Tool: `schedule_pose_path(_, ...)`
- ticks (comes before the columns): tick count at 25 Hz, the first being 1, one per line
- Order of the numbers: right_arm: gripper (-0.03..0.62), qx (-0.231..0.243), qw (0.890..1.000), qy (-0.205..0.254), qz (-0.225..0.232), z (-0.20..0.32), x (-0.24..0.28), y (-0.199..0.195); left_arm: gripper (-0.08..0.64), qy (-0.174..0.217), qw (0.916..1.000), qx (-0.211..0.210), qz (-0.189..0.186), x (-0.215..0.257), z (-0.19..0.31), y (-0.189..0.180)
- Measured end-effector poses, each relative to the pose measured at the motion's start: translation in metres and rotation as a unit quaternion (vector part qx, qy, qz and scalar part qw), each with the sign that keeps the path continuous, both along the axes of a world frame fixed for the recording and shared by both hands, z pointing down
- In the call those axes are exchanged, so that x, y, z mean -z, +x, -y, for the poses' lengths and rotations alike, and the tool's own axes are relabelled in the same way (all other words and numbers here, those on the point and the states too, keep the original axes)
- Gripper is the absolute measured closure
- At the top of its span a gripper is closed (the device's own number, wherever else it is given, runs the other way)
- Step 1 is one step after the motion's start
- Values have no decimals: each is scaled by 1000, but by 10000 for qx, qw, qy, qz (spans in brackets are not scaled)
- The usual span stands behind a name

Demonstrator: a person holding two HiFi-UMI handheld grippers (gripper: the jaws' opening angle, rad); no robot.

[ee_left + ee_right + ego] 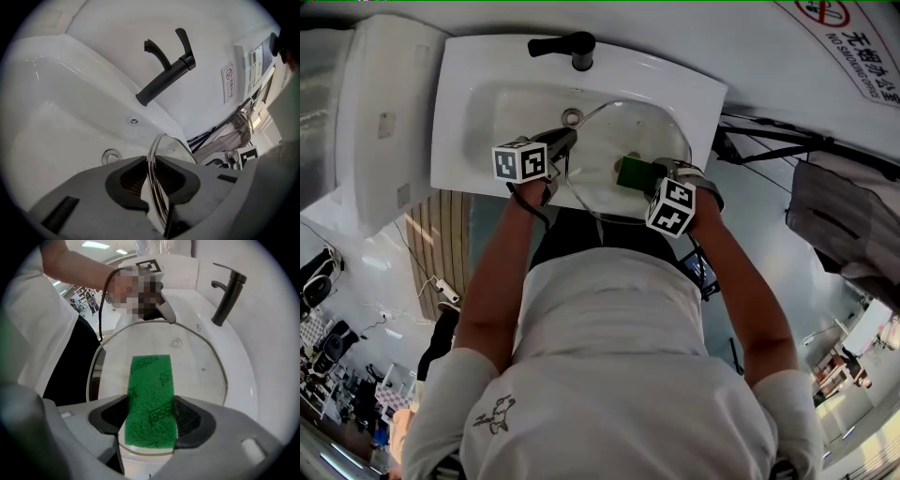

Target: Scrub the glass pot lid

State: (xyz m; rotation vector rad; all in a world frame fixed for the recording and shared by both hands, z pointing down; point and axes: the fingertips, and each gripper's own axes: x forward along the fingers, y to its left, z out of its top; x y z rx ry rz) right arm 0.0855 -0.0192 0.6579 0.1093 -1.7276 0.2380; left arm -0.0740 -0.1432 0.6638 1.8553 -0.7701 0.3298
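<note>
The glass pot lid (628, 141) with its metal rim lies tilted over the white sink basin (502, 112). My left gripper (560, 148) is shut on the lid's rim at its left edge; in the left gripper view the lid's rim (157, 187) runs edge-on between the pads. My right gripper (652, 173) is shut on a green scouring pad (152, 397), which lies flat against the lid's glass (197, 366) near its front right part. In the head view the scouring pad (633, 172) shows over the lid.
A black faucet (570, 47) stands at the back of the sink; the drain (572, 117) lies below it. A no-smoking sign (853, 42) hangs on the wall at right. The person's body stands close to the sink's front edge.
</note>
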Motion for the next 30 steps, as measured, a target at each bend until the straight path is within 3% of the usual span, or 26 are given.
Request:
schedule_pose_path(3,301,34,9999,120,88,2,7,-3,503,37,10000,41,-72,4,0,1)
schedule_pose_path(10,299,-240,9939,1069,-138,81,10,13,503,274,9996,-46,-57,11,16,2)
schedule_pose_path(13,299,-421,9936,1032,-199,91,2,17,503,293,9995,-22,-62,11,24,3)
schedule_pose_path(20,299,-257,9943,1022,-186,64,-3,5,502,404,9992,-19,-30,13,39,9)
schedule_pose_path(30,299,379,9977,310,460,-20,5,-47,500,470,9989,46,38,15,45,8)
